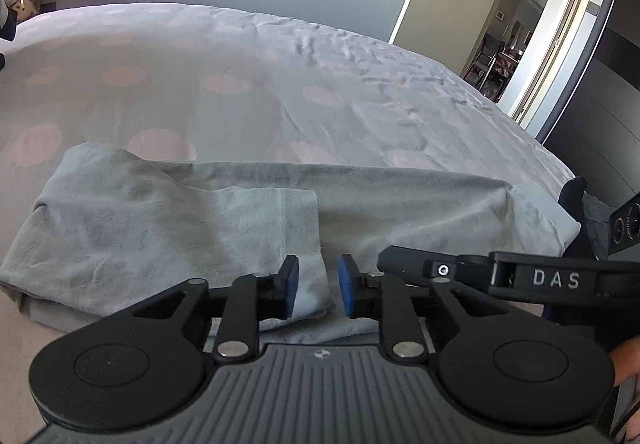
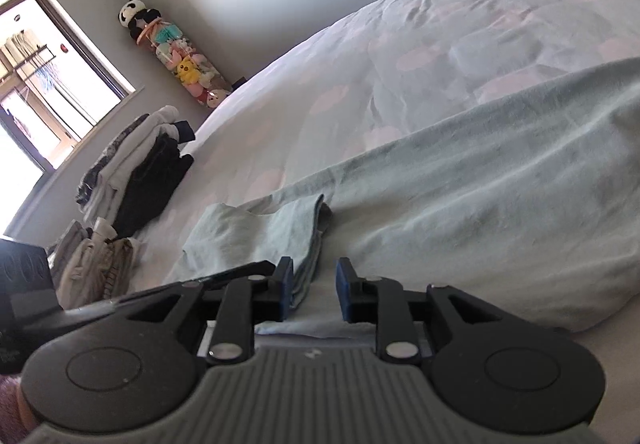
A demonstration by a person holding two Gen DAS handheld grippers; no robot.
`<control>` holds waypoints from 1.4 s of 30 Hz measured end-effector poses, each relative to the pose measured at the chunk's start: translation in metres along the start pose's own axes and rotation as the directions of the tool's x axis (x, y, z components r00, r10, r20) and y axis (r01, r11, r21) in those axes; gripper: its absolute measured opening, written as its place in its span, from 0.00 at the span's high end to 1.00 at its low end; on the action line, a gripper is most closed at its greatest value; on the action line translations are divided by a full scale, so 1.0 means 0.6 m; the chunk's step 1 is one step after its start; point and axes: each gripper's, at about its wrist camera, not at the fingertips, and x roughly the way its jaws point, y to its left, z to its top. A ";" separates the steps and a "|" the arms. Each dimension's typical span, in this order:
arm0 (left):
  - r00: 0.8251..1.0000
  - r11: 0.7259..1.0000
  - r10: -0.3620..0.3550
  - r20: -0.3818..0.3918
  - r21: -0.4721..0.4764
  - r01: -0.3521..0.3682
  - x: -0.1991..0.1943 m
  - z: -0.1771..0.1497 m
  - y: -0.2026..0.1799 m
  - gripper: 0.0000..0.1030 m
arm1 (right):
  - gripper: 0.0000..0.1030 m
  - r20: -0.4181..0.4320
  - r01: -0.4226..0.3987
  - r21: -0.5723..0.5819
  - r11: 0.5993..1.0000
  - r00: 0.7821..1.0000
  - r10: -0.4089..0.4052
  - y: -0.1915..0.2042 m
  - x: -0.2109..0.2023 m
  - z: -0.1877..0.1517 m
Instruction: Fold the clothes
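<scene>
A pale grey-green garment [image 1: 168, 219] lies partly folded on the bed, with a sleeve laid over its body. My left gripper [image 1: 319, 286] is open just at the garment's near edge, its blue pads [image 1: 291, 286] on either side of the sleeve's hem, not closed on it. The right gripper's black body [image 1: 520, 276] shows at the right of the left wrist view. In the right wrist view the same garment [image 2: 480, 195] stretches to the right, its folded sleeve [image 2: 272, 232] ahead. My right gripper [image 2: 312, 294] is open over the garment's near edge, holding nothing.
The bed [image 1: 240, 63] has a light cover with pink dots. A pile of folded dark and light clothes [image 2: 136, 171] and a crumpled heap [image 2: 92, 268] lie at the bed's left side. A tube of plush toys [image 2: 180, 59] stands by the window. An open door [image 1: 460, 3] is at right.
</scene>
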 end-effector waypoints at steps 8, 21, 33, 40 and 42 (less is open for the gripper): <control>0.995 0.993 0.100 -0.021 0.062 -0.098 -0.013 -0.011 0.009 0.68 | 0.63 -0.044 -0.058 0.158 0.986 0.997 0.066 -0.017 0.052 0.010; 0.996 0.995 0.087 -0.008 0.047 -0.087 -0.021 -0.028 0.029 0.68 | 0.83 -0.050 -0.095 0.243 0.965 0.993 0.110 -0.031 0.118 0.001; 0.968 0.968 0.249 -0.033 -0.038 -0.250 -0.157 -0.079 0.130 0.68 | 0.93 0.052 -0.192 0.140 0.971 0.981 0.187 0.066 0.074 0.055; 0.967 0.962 0.254 -0.020 -0.096 -0.254 -0.207 -0.093 0.155 0.66 | 0.94 0.044 -0.165 -0.037 0.986 0.985 0.166 0.244 0.038 0.173; 0.970 0.965 0.244 -0.012 -0.097 -0.244 -0.212 -0.092 0.153 0.66 | 0.94 0.045 -0.139 -0.101 0.985 0.989 0.144 0.298 0.021 0.206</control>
